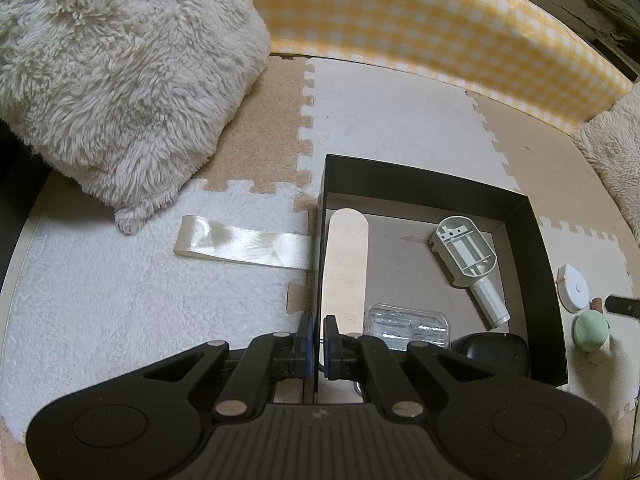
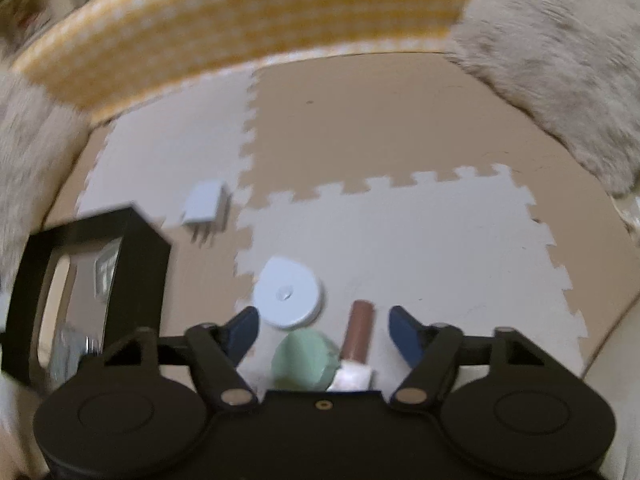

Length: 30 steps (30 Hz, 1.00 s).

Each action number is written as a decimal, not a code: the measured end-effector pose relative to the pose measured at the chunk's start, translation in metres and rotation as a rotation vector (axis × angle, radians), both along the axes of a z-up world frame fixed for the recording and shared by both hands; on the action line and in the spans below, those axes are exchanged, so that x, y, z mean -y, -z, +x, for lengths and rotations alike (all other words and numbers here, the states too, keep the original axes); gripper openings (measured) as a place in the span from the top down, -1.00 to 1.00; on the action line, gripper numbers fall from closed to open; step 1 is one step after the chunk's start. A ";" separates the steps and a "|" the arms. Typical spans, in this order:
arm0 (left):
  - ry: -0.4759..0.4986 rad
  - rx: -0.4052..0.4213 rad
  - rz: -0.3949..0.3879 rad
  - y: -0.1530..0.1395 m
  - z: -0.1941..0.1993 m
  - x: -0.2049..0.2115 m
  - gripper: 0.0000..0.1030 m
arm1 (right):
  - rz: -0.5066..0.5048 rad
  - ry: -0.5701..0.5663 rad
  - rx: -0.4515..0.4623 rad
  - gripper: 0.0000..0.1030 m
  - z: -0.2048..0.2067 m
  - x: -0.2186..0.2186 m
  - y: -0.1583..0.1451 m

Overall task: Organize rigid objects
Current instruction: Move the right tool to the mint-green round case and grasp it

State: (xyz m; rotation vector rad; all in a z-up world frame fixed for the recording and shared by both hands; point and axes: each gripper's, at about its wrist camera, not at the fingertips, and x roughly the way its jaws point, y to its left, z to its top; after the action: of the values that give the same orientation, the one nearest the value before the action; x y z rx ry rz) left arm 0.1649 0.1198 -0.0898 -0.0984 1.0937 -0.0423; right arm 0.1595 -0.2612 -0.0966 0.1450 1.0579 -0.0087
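A black box (image 1: 536,264) stands on the mat and holds a wooden stick (image 1: 346,256), a grey plastic handle part (image 1: 468,256), a clear plastic case (image 1: 406,326) and a black case (image 1: 492,354). My left gripper (image 1: 318,330) is shut on the box's left wall. My right gripper (image 2: 324,326) is open above a green round object (image 2: 306,360) and a brown tube with a white end (image 2: 358,336). A white round disc (image 2: 288,298) lies just ahead of it. The box (image 2: 136,264) shows at the left of the right wrist view.
A cream ribbon (image 1: 244,246) lies left of the box. A fluffy white cushion (image 1: 116,76) sits far left, a yellow checked cushion (image 1: 432,28) at the back. A white plug adapter (image 2: 206,202) lies on the foam mat (image 2: 400,248). Fluffy fabric (image 2: 560,80) lies far right.
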 end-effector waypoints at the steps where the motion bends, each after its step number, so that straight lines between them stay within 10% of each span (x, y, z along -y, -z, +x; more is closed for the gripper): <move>1: 0.000 0.000 0.000 0.000 0.000 0.000 0.92 | -0.017 -0.037 -0.005 -0.27 0.000 -0.006 0.001; 10: 0.000 0.000 0.000 0.000 0.000 0.000 0.92 | -0.186 -0.322 -0.072 -0.09 -0.004 -0.051 0.012; 30: 0.000 0.000 0.000 0.000 0.000 0.000 0.92 | -0.241 -0.383 -0.069 0.02 0.001 -0.056 0.016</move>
State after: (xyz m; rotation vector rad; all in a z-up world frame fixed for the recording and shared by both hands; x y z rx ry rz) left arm 0.1650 0.1201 -0.0897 -0.0986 1.0940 -0.0426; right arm 0.1604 -0.2056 -0.1130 -0.2790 1.1306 0.2055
